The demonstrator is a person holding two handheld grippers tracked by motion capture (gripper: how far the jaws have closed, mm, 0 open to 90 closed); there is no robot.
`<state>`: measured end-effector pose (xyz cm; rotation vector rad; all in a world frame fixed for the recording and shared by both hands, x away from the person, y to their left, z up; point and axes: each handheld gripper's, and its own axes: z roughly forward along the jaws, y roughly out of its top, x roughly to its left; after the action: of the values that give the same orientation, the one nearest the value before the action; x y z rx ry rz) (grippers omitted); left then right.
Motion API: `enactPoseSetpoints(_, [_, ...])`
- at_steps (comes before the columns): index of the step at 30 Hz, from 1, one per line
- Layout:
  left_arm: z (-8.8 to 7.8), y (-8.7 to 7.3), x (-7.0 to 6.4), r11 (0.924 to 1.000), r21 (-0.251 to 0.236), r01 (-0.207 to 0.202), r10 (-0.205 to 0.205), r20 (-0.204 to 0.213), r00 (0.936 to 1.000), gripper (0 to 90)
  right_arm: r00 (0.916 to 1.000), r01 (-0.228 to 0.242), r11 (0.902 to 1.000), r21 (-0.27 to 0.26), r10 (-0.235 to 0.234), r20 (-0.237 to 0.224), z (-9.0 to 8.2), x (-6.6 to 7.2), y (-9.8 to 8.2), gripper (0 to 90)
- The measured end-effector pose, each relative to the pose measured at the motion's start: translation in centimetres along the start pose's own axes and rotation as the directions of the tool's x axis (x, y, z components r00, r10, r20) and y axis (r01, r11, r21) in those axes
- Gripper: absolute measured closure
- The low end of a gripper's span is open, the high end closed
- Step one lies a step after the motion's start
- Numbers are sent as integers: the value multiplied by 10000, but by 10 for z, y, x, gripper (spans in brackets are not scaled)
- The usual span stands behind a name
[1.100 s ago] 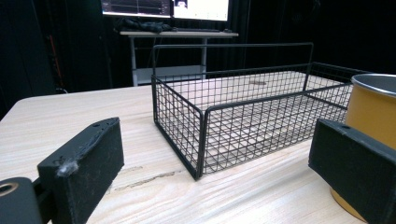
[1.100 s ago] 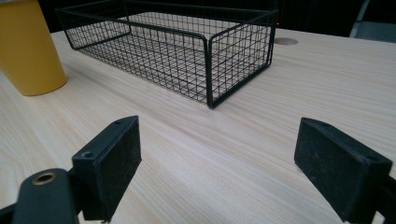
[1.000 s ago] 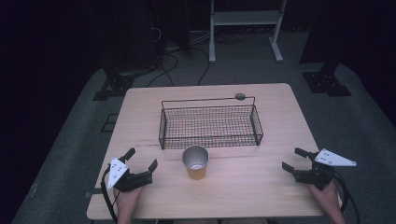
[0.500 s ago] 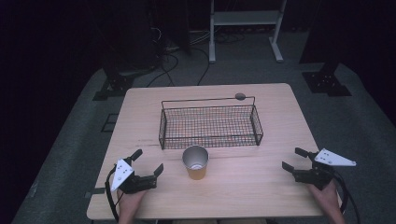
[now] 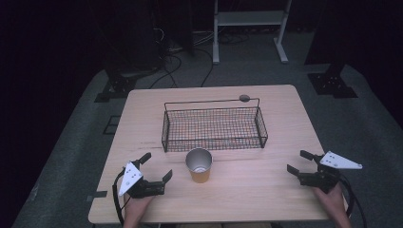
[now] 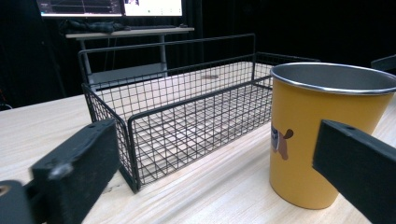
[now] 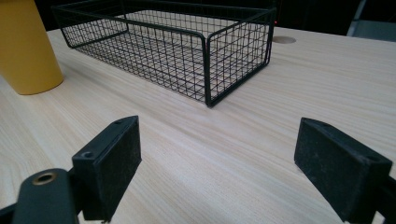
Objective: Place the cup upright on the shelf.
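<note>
A yellow metal cup [image 5: 198, 165] stands upright and empty near the table's front middle, just in front of a black wire basket [image 5: 211, 142]. My left gripper [image 5: 157, 166] lies low on the table to the cup's left and points at it. Its jaws have just been opening and stand wide with nothing between them. In the left gripper view the cup [image 6: 322, 135] is close ahead at the right, beside the basket [image 6: 187, 116]. My right gripper [image 5: 297, 161] rests open at the front right, well apart from the cup [image 7: 28, 51] and the basket [image 7: 187, 51].
The light wooden table [image 5: 247, 190] has a small round grommet [image 5: 244, 98] behind the basket. Dark floor, cables and a white stand [image 5: 247, 19] lie beyond the far edge. Bare wood stretches between the two grippers.
My left gripper has crept a little to the right toward the cup and its jaws have spread wider. The right gripper, cup and basket have not moved.
</note>
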<state>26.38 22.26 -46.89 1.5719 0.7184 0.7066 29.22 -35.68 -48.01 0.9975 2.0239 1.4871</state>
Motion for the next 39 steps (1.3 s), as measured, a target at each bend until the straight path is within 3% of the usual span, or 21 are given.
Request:
enactPoseSetpoints(21, [5,3,-13,9996,-58,-269,273,806,9964,0,10000,-5,10000,-1,5,-13,0,0,0,137])
enactPoseSetpoints(39, [13,5,-27,9990,-71,-449,454,1620,9857,0,10000,-17,10000,1,17,-19,0,0,0,137])
